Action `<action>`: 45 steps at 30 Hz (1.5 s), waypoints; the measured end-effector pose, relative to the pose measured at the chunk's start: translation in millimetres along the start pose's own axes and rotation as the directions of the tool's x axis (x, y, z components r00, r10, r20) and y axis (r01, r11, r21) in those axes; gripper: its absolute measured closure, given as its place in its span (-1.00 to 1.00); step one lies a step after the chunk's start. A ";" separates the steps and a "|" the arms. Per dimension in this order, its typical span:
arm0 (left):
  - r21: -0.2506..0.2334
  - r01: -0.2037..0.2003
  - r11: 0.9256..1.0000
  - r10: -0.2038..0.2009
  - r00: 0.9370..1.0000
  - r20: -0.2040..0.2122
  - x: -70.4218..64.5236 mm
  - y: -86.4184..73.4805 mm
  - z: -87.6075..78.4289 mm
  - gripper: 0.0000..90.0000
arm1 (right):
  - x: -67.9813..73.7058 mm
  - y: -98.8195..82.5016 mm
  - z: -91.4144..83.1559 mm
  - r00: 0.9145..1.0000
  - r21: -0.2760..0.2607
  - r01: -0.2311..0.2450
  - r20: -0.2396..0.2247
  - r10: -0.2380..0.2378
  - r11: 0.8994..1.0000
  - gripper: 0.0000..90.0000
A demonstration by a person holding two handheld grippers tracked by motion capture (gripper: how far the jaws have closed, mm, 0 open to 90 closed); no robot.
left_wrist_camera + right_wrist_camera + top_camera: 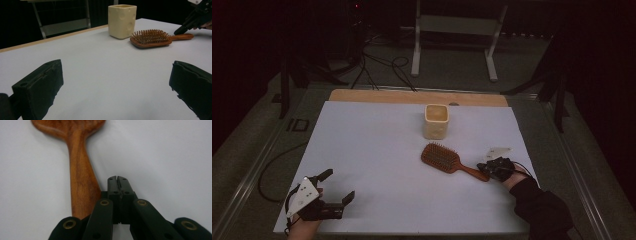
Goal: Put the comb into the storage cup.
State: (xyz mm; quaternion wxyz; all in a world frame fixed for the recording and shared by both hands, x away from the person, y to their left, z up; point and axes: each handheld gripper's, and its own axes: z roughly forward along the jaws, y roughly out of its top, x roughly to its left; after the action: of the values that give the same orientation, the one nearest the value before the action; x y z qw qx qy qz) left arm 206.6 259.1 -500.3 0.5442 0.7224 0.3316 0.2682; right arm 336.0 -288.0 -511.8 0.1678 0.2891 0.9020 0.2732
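On the white tabletop [377, 165] your right gripper [117, 179] sits closed beside the wooden paddle hairbrush [451, 160], gripping nothing, so reopen around its handle; left gripper [339, 187] idles open.

reddish-brown wood hairbrush [447, 159], cream cup [436, 121], white table [377, 150], blk tongs [117, 183].

The near left and middle of the white surface [377, 165] lie bare, giving open passage ahead of the left tool [338, 186], whose jaws stand wide apart. Obstacles sit right of centre: the cream cup [436, 121] upright toward the far edge, and the wooden hairbrush [447, 160] lying just before it. The right tool [484, 169], jaws together, rests beside the brush handle.
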 end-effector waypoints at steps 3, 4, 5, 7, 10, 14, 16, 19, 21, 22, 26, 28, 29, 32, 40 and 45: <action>0.000 0.001 1.000 -0.001 1.000 0.000 -0.1 -0.1 -0.1 -1.00 | 2.9 -0.3 -0.5 1.000 0.001 0.000 -0.006 0.000 1.000 1.00; -0.002 0.000 1.000 0.000 1.000 -0.001 0.1 0.2 -0.2 -1.00 | 3.7 -0.5 -0.6 1.000 -0.003 0.001 -0.004 -0.001 1.000 1.00; -0.001 -0.002 1.000 0.002 1.000 -0.002 0.1 0.2 -0.3 -1.00 | 5.0 -1.1 -1.3 1.000 -0.003 0.000 -0.010 0.000 1.000 1.00; 0.000 0.000 1.000 0.000 1.000 -0.002 -0.1 0.0 -0.3 -1.00 | 6.1 -1.9 -2.0 1.000 -0.005 -0.010 -0.012 0.010 1.000 1.00; -0.002 -0.001 1.000 0.001 1.000 -0.003 0.3 0.3 -0.5 -1.00 | 8.9 -3.3 -3.0 1.000 -0.013 -0.009 -0.021 0.009 1.000 1.00; 0.001 0.001 1.000 -0.001 1.000 -0.003 0.3 0.2 -0.7 -1.00 | 14.9 -4.7 -5.4 1.000 -0.015 -0.007 -0.031 0.006 1.000 1.00; -0.001 -0.001 1.000 0.001 1.000 -0.004 0.3 0.4 -0.8 -1.00 | 16.8 -5.2 -6.6 0.999 -0.012 -0.008 -0.036 0.007 1.000 1.00; 0.001 0.000 1.000 0.000 1.000 -0.003 0.1 0.1 -0.7 -1.00 | 18.2 -6.2 -7.6 0.999 -0.013 -0.012 -0.045 0.012 1.000 1.00; -0.003 -0.001 1.000 0.001 1.000 -0.004 0.3 0.4 -0.9 -1.00 | 19.9 -6.4 -8.2 0.999 -0.014 -0.006 -0.047 0.006 1.000 1.00; -0.002 0.001 1.000 -0.001 1.000 -0.005 0.4 0.4 -0.9 -1.00 | 21.2 -6.4 -8.8 0.999 -0.012 -0.005 -0.050 0.004 1.000 1.00; -0.001 -0.001 1.000 0.001 1.000 -0.003 0.1 0.3 -0.6 -1.00 | 28.4 -6.1 -10.1 0.998 -0.015 0.011 -0.062 -0.012 1.000 1.00; -0.002 -0.001 1.000 0.001 1.000 -0.005 0.0 0.3 -0.9 -1.00 | 30.9 -5.7 -10.8 0.998 -0.011 0.017 -0.064 -0.018 1.000 1.00; -0.001 -0.001 1.000 0.001 1.000 -0.006 -0.1 0.2 -0.9 -1.00 | 31.8 -5.6 -11.3 0.998 -0.010 0.017 -0.068 -0.017 1.000 1.00; -0.002 -0.001 1.000 0.001 1.000 -0.007 0.2 0.5 -1.1 -1.00 | 34.3 -5.1 -11.7 0.997 -0.010 0.022 -0.073 -0.022 1.000 1.00; -0.001 -0.001 1.000 0.001 1.000 -0.006 0.0 0.3 -1.1 -1.00 | 38.5 -5.0 -12.6 0.996 -0.010 0.031 -0.083 -0.032 0.999 1.00; 0.000 -0.003 1.000 0.003 1.000 -0.006 -0.2 0.3 -0.9 -1.00 | 43.0 -4.6 -13.5 0.994 -0.011 0.038 -0.107 -0.039 0.999 1.00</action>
State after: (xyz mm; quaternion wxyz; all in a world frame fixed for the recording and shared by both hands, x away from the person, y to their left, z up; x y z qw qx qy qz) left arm 205.8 259.5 -499.8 0.5429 0.7220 0.3323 0.2711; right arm 294.4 -270.1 -510.1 0.1256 0.2560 0.9138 0.2893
